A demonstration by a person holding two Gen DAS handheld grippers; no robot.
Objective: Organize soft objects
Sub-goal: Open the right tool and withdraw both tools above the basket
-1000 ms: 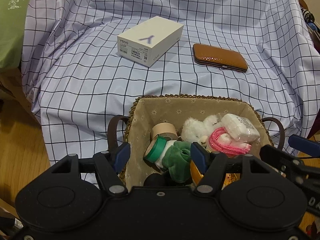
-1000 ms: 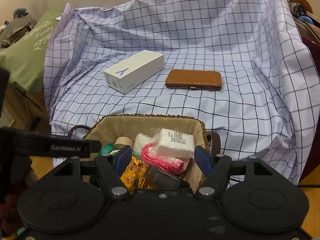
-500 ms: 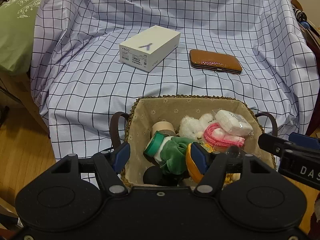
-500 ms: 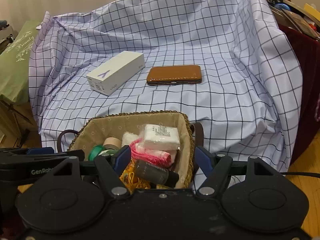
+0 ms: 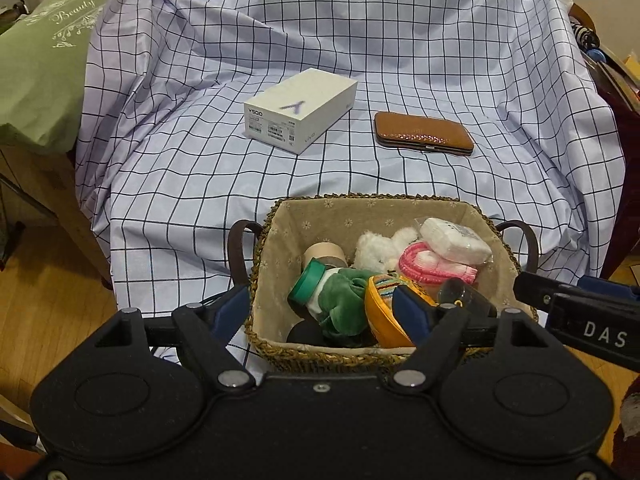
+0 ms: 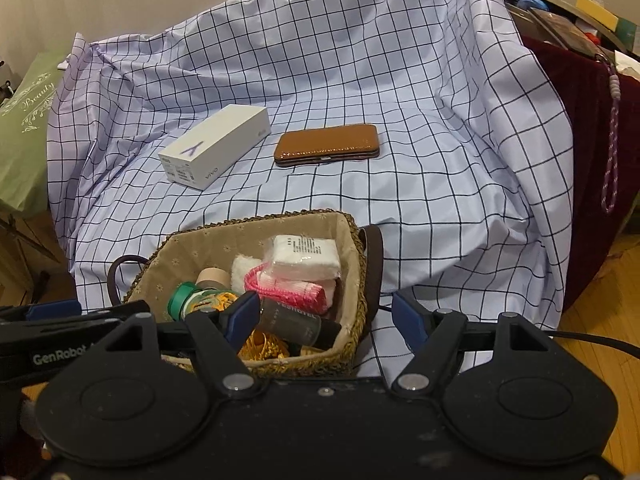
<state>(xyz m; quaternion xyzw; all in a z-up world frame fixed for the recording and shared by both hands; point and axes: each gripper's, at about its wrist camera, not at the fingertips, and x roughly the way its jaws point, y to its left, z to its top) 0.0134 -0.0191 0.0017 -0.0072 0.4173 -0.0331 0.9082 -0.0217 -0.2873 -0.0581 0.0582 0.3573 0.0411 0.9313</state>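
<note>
**Basket of soft things at front edge of checked sheet, both tongs opening**

Basket (image 5: 276, 240) sat on the checked sheet (image 5: 192, 184) at its near edge, dark handles at both ends. Inside: white plush toy (image 5: 376, 250), wrapped white pack (image 5: 454, 238) on top of a pink mesh bundle (image 5: 434, 266), green velvet piece (image 5: 340, 300), green-capped bottle (image 5: 306, 280), tape roll (image 5: 324, 252), orange patterned pouch (image 5: 384, 316), dark tube (image 6: 296, 320). Farther back on the sheet lay a white box (image 5: 300, 116) and a brown case (image 5: 424, 134), near each other, not touching.

Left tongs (image 5: 320, 312) hung over the basket's near left part, jaws opening, nothing gripped; right finger just in front of the pouch. Right tongs (image 6: 322, 316) were over the basket's right end, jaws opening, empty, straddling the rim and handle. Green cushion (image 5: 40, 60) at far left.
</note>
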